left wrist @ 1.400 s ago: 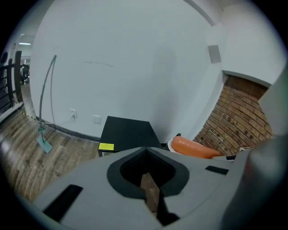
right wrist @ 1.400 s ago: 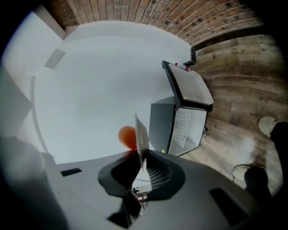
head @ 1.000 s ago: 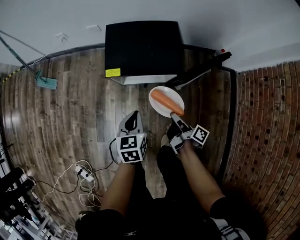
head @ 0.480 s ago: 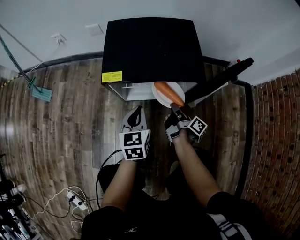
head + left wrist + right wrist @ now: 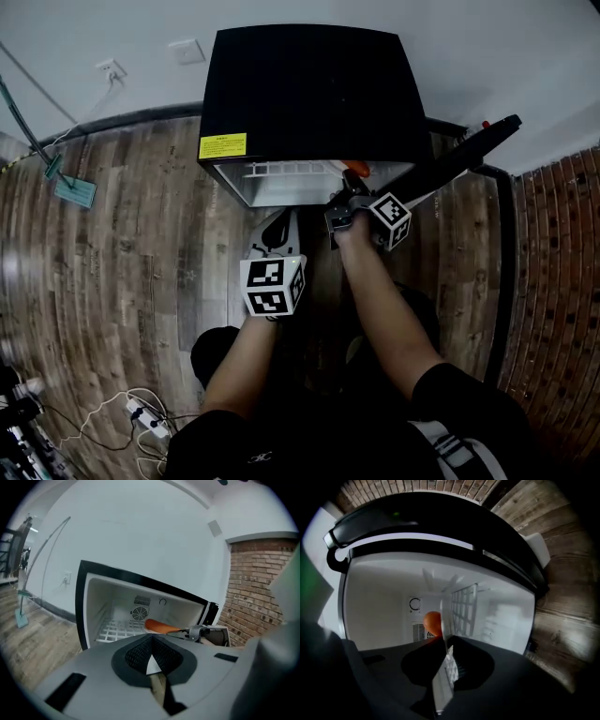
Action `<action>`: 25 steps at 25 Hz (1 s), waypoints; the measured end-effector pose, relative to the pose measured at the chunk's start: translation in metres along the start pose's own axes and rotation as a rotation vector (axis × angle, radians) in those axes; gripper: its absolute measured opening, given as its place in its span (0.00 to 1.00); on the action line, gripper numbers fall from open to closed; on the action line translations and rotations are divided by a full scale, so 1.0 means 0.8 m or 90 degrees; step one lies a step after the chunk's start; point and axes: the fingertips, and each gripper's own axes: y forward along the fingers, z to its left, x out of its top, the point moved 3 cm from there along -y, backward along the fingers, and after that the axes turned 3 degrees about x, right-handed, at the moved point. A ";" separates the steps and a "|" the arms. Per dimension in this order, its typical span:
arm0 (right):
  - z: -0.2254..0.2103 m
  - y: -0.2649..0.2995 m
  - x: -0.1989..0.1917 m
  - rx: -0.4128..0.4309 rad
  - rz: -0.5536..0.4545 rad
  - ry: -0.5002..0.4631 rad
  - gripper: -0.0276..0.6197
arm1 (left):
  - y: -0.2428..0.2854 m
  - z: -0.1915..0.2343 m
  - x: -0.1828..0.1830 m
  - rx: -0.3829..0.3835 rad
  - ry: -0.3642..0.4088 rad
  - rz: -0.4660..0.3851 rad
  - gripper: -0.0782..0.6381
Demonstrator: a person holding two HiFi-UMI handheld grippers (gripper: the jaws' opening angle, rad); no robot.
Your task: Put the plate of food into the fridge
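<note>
As the plate (image 5: 442, 686) had gone in under the fridge's black top, our head view showed none of it, only the tip of the orange food (image 5: 356, 170) at the mouth of the fridge (image 5: 309, 94). The right gripper view filled that gap: there we saw the plate edge-on, its rim between the jaws of the right gripper (image 5: 443, 641), which were just beginning to ease apart though the pads were on the rim, with the orange food (image 5: 432, 623) beyond and the white inner wall with its vent behind. The left gripper view gave the side look that the other two lacked: the orange food (image 5: 158, 627) lay over the wire shelf (image 5: 115, 630) inside the open cabinet, and the right gripper (image 5: 197, 632) reached in from the door side. The left gripper (image 5: 152, 641) had its jaws closed together on nothing and stayed outside, low before the opening, as the head view confirmed (image 5: 284, 220). Only the head view showed the open door (image 5: 459, 155) swung out to our right, the wooden floor (image 5: 141, 234) and the brick wall (image 5: 562, 281). A second before, the whole plate had been in plain sight out in front of the fridge, and we stood farther back from it.
</note>
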 end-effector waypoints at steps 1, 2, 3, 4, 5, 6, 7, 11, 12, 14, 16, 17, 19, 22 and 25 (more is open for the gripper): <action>-0.002 0.005 0.002 -0.009 -0.007 -0.002 0.12 | 0.002 0.000 -0.002 0.001 0.019 -0.002 0.10; -0.003 0.009 0.004 -0.015 -0.012 -0.007 0.12 | 0.004 0.001 -0.005 0.003 0.036 0.000 0.10; -0.005 0.012 0.006 -0.025 -0.015 -0.016 0.12 | 0.006 0.002 -0.008 0.003 0.045 0.003 0.10; -0.006 0.015 0.009 -0.041 -0.017 -0.031 0.12 | 0.007 0.002 -0.010 0.000 0.048 0.005 0.10; -0.009 0.016 0.011 -0.064 -0.015 -0.051 0.12 | 0.008 0.003 -0.010 -0.003 0.049 0.004 0.10; -0.013 0.017 0.012 -0.094 -0.013 -0.075 0.12 | 0.009 0.004 -0.010 -0.004 0.051 0.002 0.10; -0.017 0.017 0.012 -0.127 -0.010 -0.103 0.12 | 0.009 0.006 -0.010 -0.004 0.053 0.000 0.10; -0.025 0.012 0.016 -0.215 -0.007 -0.229 0.20 | 0.010 0.011 -0.010 -0.010 0.043 0.001 0.10; -0.024 0.012 0.018 -0.227 -0.011 -0.265 0.22 | 0.011 0.011 -0.009 -0.013 0.039 0.000 0.10; -0.021 0.011 0.022 -0.245 -0.024 -0.330 0.27 | 0.014 0.010 -0.007 -0.019 0.038 -0.003 0.10; -0.021 0.007 0.025 -0.249 -0.037 -0.348 0.34 | 0.016 0.008 -0.005 -0.025 0.040 -0.003 0.10; -0.023 0.003 0.024 -0.242 -0.044 -0.333 0.35 | 0.016 0.007 -0.006 -0.027 0.042 -0.003 0.10; -0.025 -0.009 0.021 -0.215 -0.052 -0.283 0.35 | 0.016 0.008 -0.007 -0.026 0.045 -0.001 0.10; -0.015 -0.033 0.007 -0.143 -0.033 -0.263 0.07 | 0.016 0.011 -0.010 -0.024 0.048 0.005 0.10; 0.015 -0.059 -0.012 -0.054 0.003 -0.354 0.06 | 0.014 0.013 -0.008 -0.027 0.048 0.017 0.10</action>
